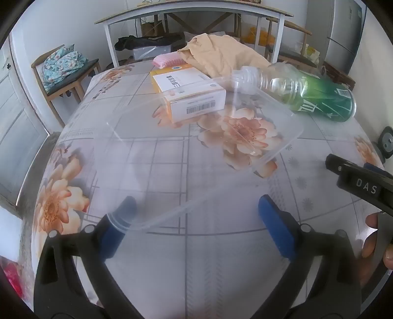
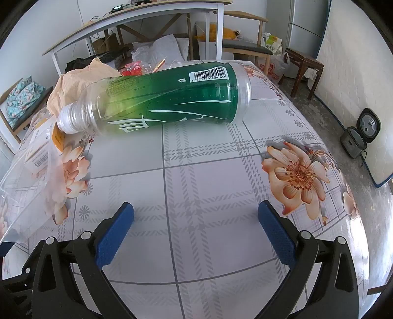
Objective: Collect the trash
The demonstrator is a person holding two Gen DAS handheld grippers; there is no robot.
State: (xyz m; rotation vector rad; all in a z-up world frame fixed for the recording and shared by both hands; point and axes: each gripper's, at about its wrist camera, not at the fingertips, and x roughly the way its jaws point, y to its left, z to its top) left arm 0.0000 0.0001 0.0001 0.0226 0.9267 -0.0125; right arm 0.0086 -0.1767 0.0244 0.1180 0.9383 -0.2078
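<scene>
An empty clear bottle with a green label [image 1: 304, 93] [image 2: 159, 98] lies on its side on the flowered tablecloth. A white and orange carton [image 1: 189, 94] [image 2: 41, 144] lies left of it, and crumpled tan paper [image 1: 221, 56] [image 2: 81, 78] lies behind. A clear plastic tray [image 1: 196, 147] [image 2: 29, 184] is tilted in front of the carton, its near rim over the left finger pad [image 1: 118, 225]. My left gripper [image 1: 196, 220] is open. My right gripper [image 2: 196, 225] is open and empty, a short way in front of the bottle; it also shows in the left wrist view [image 1: 358, 186].
A pink cloth [image 1: 167, 61] lies at the table's far end. A chair with a floral cushion [image 1: 63, 68] stands far left. A white desk [image 1: 191, 14] stands behind the table. A rice cooker [image 2: 361, 137] sits on the floor at right.
</scene>
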